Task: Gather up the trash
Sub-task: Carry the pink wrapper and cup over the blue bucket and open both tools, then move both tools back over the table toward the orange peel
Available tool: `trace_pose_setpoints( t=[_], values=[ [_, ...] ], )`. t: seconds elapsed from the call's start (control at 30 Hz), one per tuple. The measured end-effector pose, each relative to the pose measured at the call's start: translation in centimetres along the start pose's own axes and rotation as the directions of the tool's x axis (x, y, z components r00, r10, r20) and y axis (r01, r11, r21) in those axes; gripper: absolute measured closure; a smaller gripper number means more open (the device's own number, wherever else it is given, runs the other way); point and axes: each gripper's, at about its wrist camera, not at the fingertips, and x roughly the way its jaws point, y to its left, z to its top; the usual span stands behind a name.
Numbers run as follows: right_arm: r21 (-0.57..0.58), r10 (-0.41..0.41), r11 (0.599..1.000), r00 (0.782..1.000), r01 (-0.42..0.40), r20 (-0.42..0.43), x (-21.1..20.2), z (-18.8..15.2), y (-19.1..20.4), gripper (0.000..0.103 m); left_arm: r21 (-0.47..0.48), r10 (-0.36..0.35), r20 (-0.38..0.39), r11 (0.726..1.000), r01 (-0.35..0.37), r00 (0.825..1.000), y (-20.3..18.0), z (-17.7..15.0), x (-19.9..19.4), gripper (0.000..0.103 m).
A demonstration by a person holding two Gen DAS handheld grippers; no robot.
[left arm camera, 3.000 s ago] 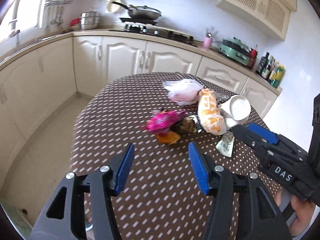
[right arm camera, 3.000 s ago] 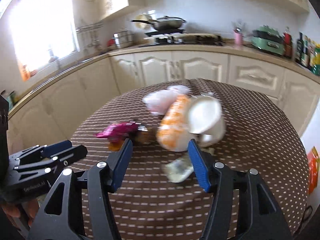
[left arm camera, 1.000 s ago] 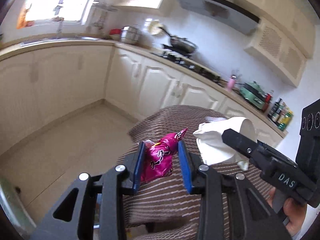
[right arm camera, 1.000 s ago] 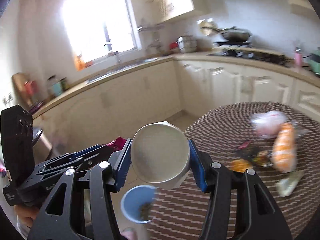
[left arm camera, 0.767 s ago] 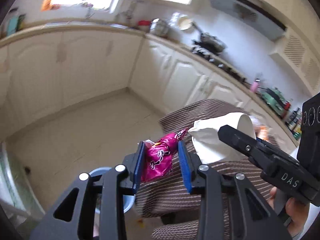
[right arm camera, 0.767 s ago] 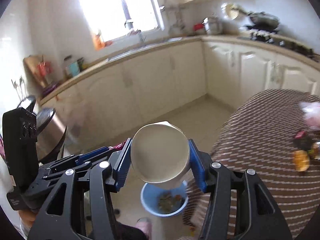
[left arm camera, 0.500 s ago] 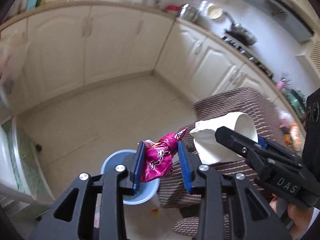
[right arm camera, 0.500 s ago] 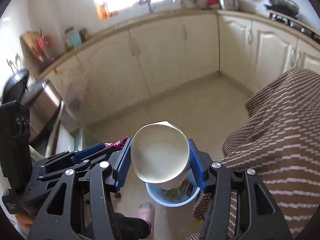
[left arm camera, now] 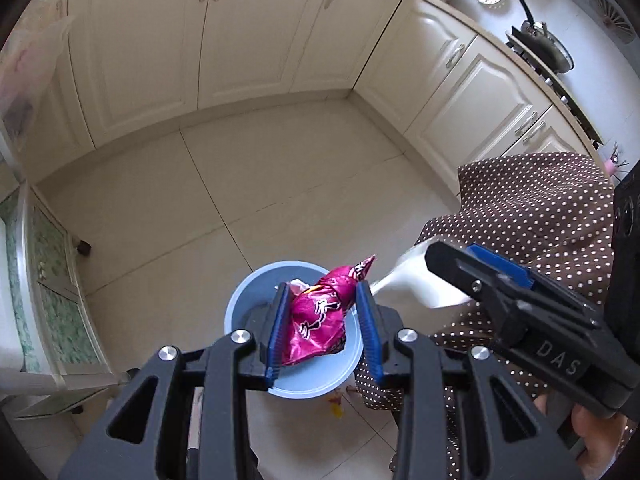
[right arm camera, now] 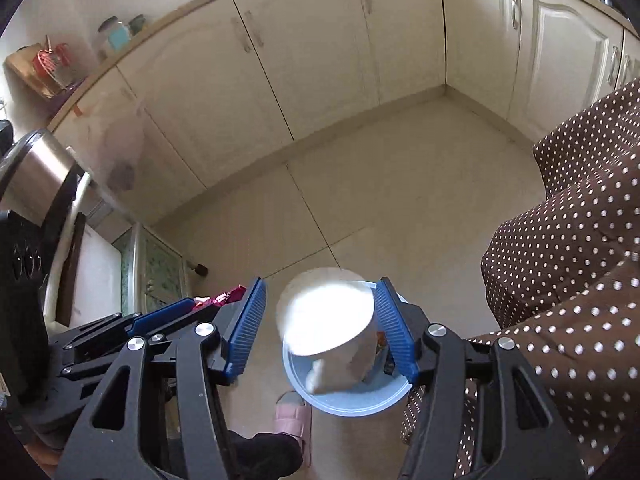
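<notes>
My left gripper (left arm camera: 320, 322) clenched the pink snack wrapper (left arm camera: 322, 312), its long axis toward one o'clock, directly over the blue bin (left arm camera: 248, 308). My right gripper (right arm camera: 320, 324) had just been opening; the paper cup (right arm camera: 328, 320) between its jaws tipped toward the bin at six o'clock.

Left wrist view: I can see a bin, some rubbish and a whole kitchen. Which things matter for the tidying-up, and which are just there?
Part of the job:
- pink wrapper
- white cup
- blue bin

Just lying about:
- pink slipper
- dotted tablecloth
- cream cabinets
- pan on the stove
</notes>
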Motion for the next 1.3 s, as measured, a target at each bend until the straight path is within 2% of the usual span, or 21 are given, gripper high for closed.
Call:
trace_pose_setpoints(
  t=[0.37,0.53,0.87,1.0,1.1,1.3],
  values=[
    [0.0,-0.112,0.994,0.993,0.112,0.031,0.2,-0.1,-1.3,0.042,-0.003,-0.008,-0.07,1.0,0.008,0.998,-0.3,-0.3,3.6,0.071],
    [0.013,-0.118,0.993,0.991,0.117,0.056,-0.7,0.1,-1.7,0.04,0.016,-0.012,-0.071,1.0,0.013,0.997,-1.3,0.2,3.7,0.071],
    [0.022,-0.146,0.989,0.98,0.145,0.133,-3.1,0.8,-1.7,0.04,0.046,-0.033,-0.035,0.998,0.035,0.999,-3.3,1.2,1.7,0.067],
    [0.019,-0.141,0.99,0.978,0.14,0.156,-4.5,1.0,-1.4,0.04,0.056,-0.029,-0.016,0.998,0.03,0.999,-3.8,1.3,0.5,0.054],
    [0.016,-0.136,0.991,0.974,0.135,0.18,-5.9,1.2,-1.1,0.04,0.057,-0.028,-0.004,0.998,0.028,1.0,-4.1,1.5,-0.5,0.054],
    [0.012,-0.143,0.989,0.96,0.144,0.239,-9.8,1.4,-0.6,0.04,0.076,-0.04,0.06,0.996,0.035,0.997,-5.8,1.5,-5.0,0.054]
  ],
)
